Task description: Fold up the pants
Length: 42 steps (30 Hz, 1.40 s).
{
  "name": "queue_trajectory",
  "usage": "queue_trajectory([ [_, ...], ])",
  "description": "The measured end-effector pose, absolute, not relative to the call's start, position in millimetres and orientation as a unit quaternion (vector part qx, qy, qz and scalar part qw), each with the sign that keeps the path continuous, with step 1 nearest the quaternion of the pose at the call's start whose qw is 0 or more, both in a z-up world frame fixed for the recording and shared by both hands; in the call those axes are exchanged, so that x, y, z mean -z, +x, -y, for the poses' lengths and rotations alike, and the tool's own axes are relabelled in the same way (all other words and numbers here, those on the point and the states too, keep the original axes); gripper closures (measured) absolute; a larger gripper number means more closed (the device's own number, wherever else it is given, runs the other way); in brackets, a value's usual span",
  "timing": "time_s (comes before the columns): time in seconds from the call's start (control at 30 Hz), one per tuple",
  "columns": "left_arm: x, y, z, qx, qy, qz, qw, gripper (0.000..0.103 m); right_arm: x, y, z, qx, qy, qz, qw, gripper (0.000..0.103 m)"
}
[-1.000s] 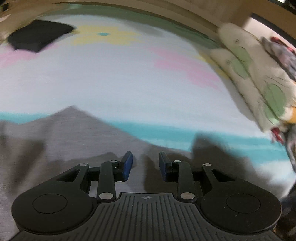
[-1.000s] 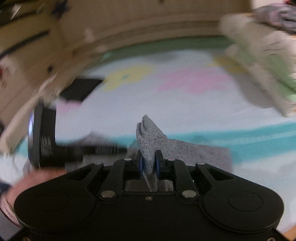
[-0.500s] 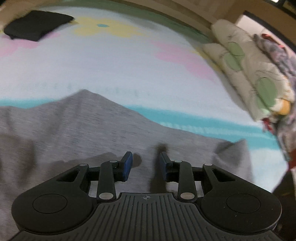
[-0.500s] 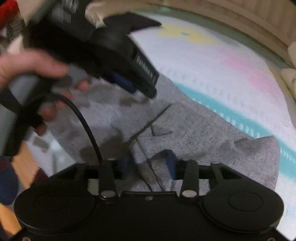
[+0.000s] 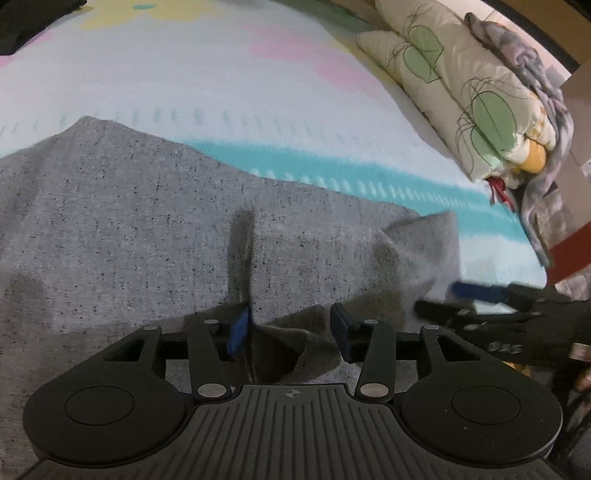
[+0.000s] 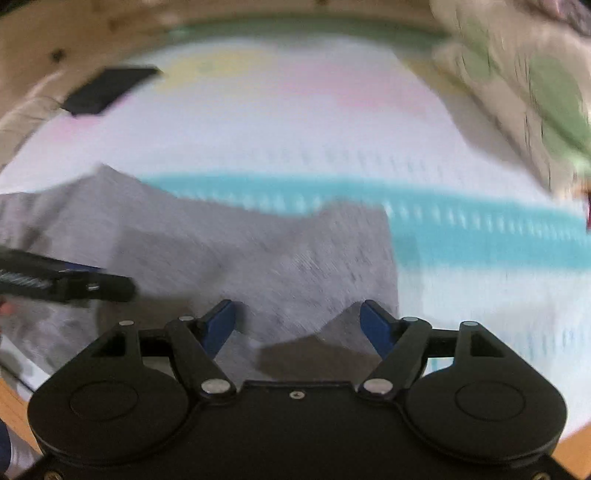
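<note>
Grey speckled pants [image 5: 147,221] lie spread on a bed with a pastel sheet [image 5: 221,74]; they also show in the right wrist view [image 6: 258,251]. My left gripper [image 5: 290,326] is open, low over the pants, with a fabric fold and a seam between its fingers. My right gripper [image 6: 297,325] is open wide over the pants' right edge, holding nothing. The right gripper shows at the right of the left wrist view [image 5: 480,295]. The left gripper shows at the left of the right wrist view [image 6: 66,282].
Folded floral quilts [image 5: 461,85] and a pile of clothes [image 5: 535,74] lie at the right of the bed. A black folded garment [image 6: 107,90] lies at the far left. A wooden bed frame [image 6: 92,33] runs along the far side.
My right gripper let go of the grey fabric and opened wide. The pants now lie spread flatter. My left gripper has moved forward over the pants and opened wider.
</note>
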<state>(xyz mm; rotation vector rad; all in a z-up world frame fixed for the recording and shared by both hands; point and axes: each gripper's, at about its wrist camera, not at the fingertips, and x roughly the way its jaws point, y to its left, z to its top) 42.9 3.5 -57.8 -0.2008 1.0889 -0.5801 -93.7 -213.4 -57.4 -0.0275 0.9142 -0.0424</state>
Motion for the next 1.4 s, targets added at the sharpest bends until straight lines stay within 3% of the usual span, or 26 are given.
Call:
queue_trajectory([
  [0.13, 61, 46, -5, 0.278, -0.115, -0.508, 0.807, 0.051, 76, -95, 223, 0.018, 0.001, -0.470, 0.883, 0.025],
  [0.27, 71, 62, -5, 0.287, -0.177, -0.507, 0.793, 0.039, 79, -97, 219, 0.006, -0.019, -0.468, 0.884, 0.017],
  [0.43, 74, 72, -5, 0.284, -0.219, -0.512, 0.781, 0.039, 83, -98, 220, 0.001, -0.014, -0.466, 0.885, 0.014],
  [0.47, 74, 71, -3, 0.283, -0.217, -0.512, 0.782, 0.044, 83, -97, 222, -0.001, -0.010, -0.466, 0.885, 0.014],
  [0.53, 73, 68, 2, 0.287, -0.198, -0.511, 0.786, 0.072, 84, -94, 225, -0.004, -0.005, -0.464, 0.886, 0.014],
  [0.57, 73, 66, 4, 0.284, -0.187, -0.510, 0.790, 0.094, 84, -94, 225, -0.006, -0.003, -0.463, 0.886, 0.014],
  [0.93, 12, 31, -28, 0.267, -0.152, -0.406, 0.860, 0.095, 64, -101, 235, -0.007, 0.033, -0.440, 0.897, 0.014],
  [1.17, 76, 62, -49, 0.194, -0.167, -0.515, 0.818, 0.090, 73, -90, 228, 0.010, 0.024, -0.458, 0.889, 0.014],
  [1.4, 38, 44, -61, 0.175, -0.190, -0.472, 0.843, 0.086, 70, -87, 222, 0.030, 0.003, -0.446, 0.894, 0.015],
])
